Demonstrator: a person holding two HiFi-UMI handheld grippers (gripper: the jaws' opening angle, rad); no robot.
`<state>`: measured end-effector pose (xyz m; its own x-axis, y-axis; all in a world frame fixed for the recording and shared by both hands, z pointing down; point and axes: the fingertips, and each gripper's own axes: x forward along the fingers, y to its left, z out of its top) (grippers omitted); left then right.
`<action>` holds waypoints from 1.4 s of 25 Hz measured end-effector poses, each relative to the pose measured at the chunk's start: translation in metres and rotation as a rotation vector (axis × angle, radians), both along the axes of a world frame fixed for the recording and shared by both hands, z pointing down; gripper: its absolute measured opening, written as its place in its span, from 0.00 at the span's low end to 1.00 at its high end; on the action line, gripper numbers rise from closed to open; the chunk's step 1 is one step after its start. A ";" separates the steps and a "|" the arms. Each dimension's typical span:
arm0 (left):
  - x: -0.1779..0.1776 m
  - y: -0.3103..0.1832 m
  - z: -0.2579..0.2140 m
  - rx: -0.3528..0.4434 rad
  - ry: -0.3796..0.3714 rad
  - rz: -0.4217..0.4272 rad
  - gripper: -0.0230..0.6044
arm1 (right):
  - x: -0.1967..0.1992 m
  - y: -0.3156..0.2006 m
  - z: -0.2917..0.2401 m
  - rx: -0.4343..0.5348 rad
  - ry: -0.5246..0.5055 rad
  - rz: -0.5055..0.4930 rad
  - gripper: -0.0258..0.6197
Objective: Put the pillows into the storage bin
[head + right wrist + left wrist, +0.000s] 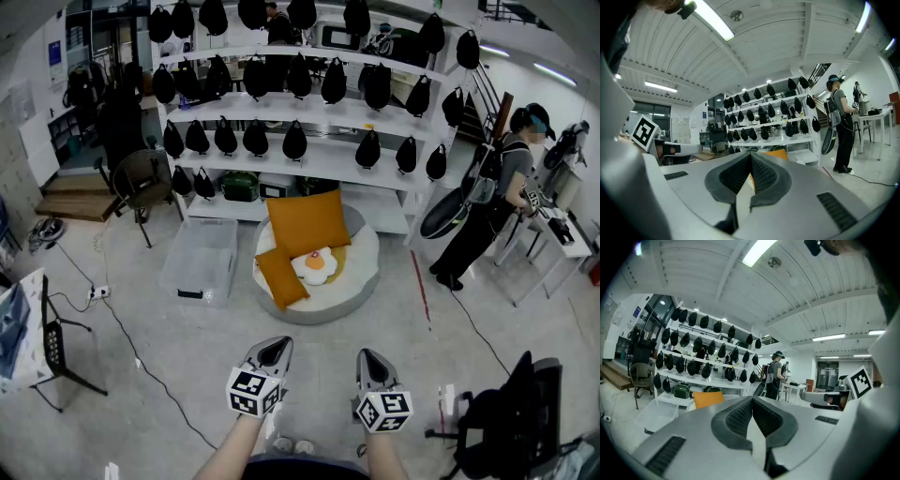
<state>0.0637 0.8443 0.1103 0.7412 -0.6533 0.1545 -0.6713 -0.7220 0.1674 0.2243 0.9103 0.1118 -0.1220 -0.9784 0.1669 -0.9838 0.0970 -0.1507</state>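
Down at the near edge of the head view, I am holding the left gripper (pixel 273 353) and the right gripper (pixel 373 362) side by side above the grey floor (pixel 319 380), both pointing away from me toward the far shelving. Each one is sitting with its jaws pressed together. In each gripper view the ribbed pads are meeting along a single seam, and nothing is lying between them.

The pillows are lying well ahead of the grippers, on a round pale floor cushion (pixel 361 281) that is sitting just in front of the white shelf unit (pixel 328 161). A large orange pillow (pixel 307 223) is leaning upright at the far side of that cushion. A smaller orange pillow (pixel 280 275) is resting tilted at its near left edge, and a fried-egg pillow (pixel 315 266) is lying between the two, touching the smaller one. The storage bin (pixel 200 261) — clear plastic — is standing on the floor just left of the cushion, apart from all three pillows.

Black bags (pixel 295 141) are hanging in rows along the shelves. At the far right a person (pixel 492 202) in dark clothes is standing beside a white table (pixel 562 242), well apart from the cushion — and a brown chair (pixel 141 178) is standing at the far left.
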 end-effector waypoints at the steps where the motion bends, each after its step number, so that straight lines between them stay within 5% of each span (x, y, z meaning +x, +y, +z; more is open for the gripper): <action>1: -0.001 0.000 0.000 0.000 -0.001 -0.002 0.07 | -0.001 0.000 0.000 -0.001 -0.004 0.001 0.04; 19: 0.009 0.010 -0.003 -0.017 0.167 0.120 0.07 | -0.006 -0.003 0.006 0.002 -0.054 -0.032 0.04; 24: 0.007 0.008 -0.002 -0.017 0.155 0.102 0.08 | -0.003 -0.002 0.004 0.014 -0.077 -0.032 0.05; 29: 0.005 0.004 0.000 -0.024 0.149 0.074 0.31 | 0.001 -0.004 0.002 0.034 -0.115 -0.028 0.25; 35: 0.002 0.006 -0.001 -0.032 0.149 0.058 0.38 | -0.003 -0.005 0.001 0.029 -0.138 -0.045 0.37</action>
